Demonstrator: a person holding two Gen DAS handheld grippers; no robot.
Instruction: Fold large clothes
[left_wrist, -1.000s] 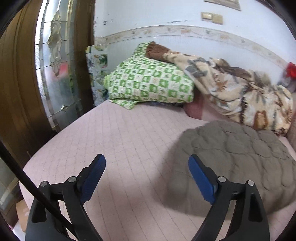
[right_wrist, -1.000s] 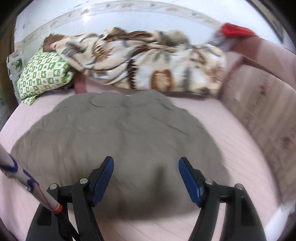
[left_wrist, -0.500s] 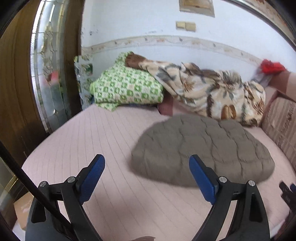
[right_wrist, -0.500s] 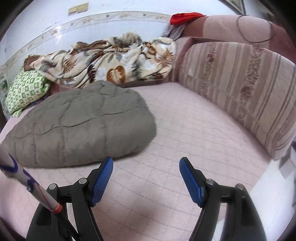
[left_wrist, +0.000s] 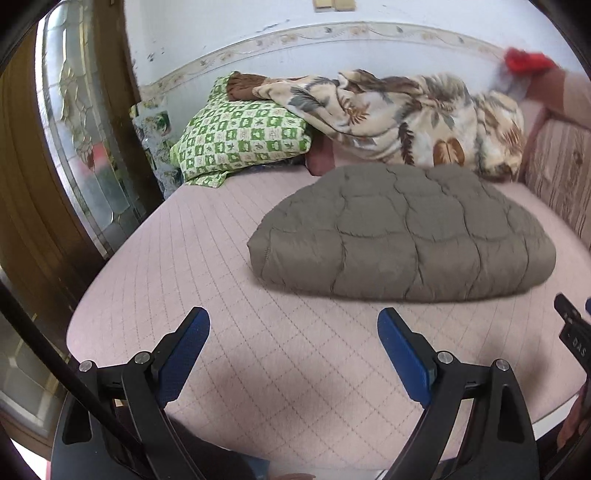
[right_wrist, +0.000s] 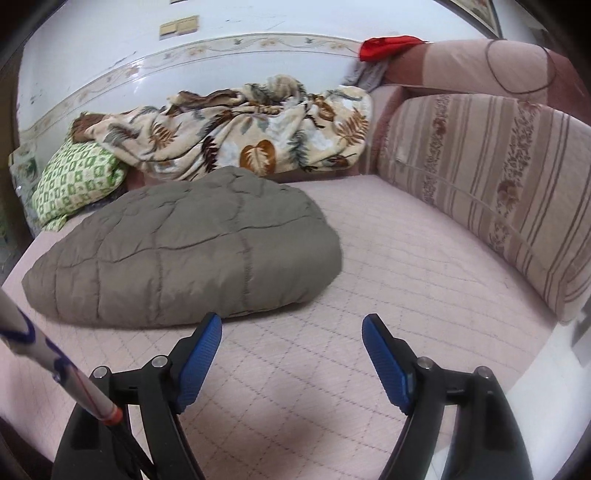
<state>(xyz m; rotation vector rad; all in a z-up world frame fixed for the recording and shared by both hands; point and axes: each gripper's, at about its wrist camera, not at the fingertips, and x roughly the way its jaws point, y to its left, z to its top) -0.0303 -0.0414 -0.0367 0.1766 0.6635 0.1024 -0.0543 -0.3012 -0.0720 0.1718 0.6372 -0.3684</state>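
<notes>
I see my left tongs (left_wrist: 293, 338) and right tongs (right_wrist: 291, 341) both spread wide and empty, the right just widening, above the pink bed (left_wrist: 207, 236) near the folded grey-brown quilted coat (left_wrist: 402, 230).

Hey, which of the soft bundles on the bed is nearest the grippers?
The grey-brown quilted jacket, folded on the pink mattress; the green checked pillow and leaf-print blanket sit back by the wall.

Both tongs point down at a slant over the bed. The left tongs (left_wrist: 293, 321) stand wide apart, holding nothing. The right tongs (right_wrist: 291, 326) have just been opening, nothing between their blue pads (right_wrist: 386, 363).
</notes>
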